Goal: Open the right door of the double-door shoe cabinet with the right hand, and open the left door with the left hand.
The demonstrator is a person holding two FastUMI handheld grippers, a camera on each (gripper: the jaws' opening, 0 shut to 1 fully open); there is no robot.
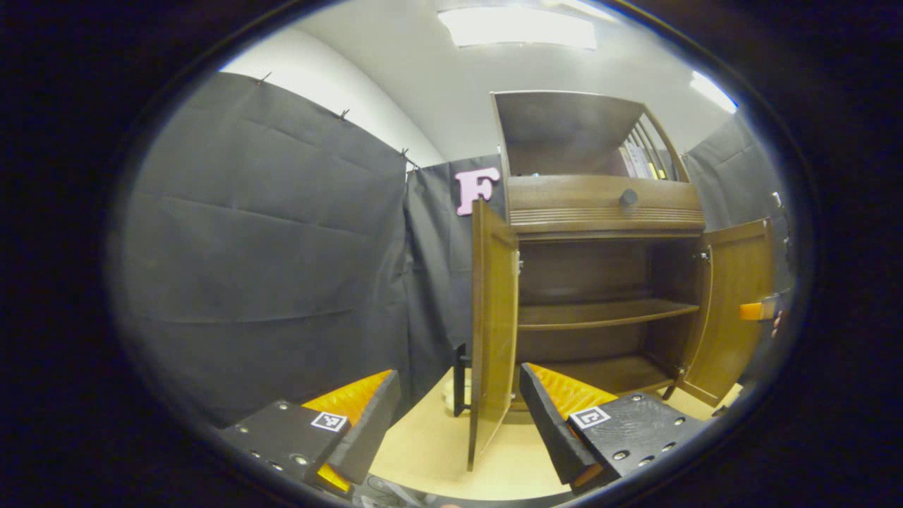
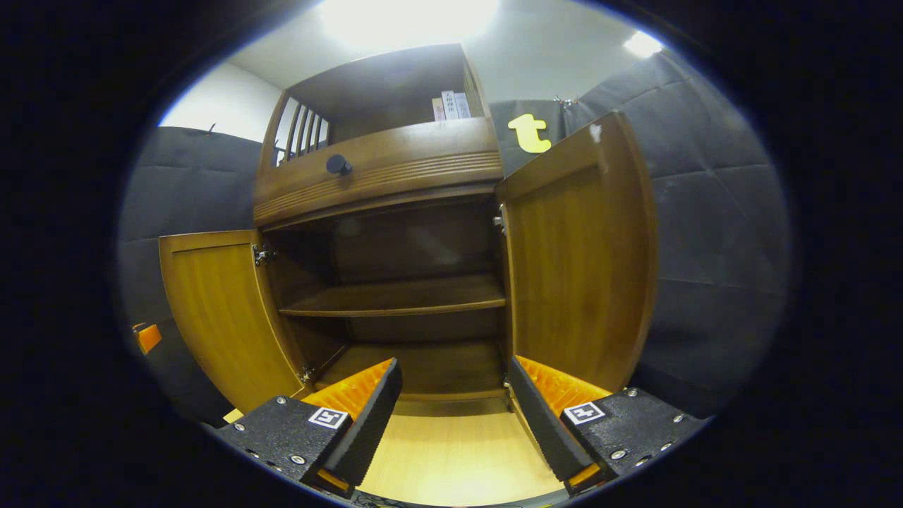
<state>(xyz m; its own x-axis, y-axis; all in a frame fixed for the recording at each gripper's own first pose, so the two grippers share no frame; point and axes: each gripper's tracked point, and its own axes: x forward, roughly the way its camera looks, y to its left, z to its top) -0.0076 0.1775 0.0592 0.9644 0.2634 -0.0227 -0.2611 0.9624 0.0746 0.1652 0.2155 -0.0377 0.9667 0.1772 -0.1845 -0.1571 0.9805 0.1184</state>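
1. Wooden shoe cabinet (image 2: 381,176): stands on pale floor (image 2: 458,458); inner shelf (image 2: 402,300) bare.
2. Right door (image 2: 578,261): swung wide.
3. Left door (image 1: 492,317): swung wide, edge-on between fingers.
4. Left claw (image 1: 455,416): spread apart, holding nothing.
5. Right claw (image 2: 455,409): spread apart, holding nothing.
6. Risk: left claw sits near the left door's edge; advancing could knock it shut.

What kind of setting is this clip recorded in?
Most likely a staged recording booth, not a home: black cloth walls hang around a lone wooden shoe cabinet on a pale floor, under ceiling panel lights.
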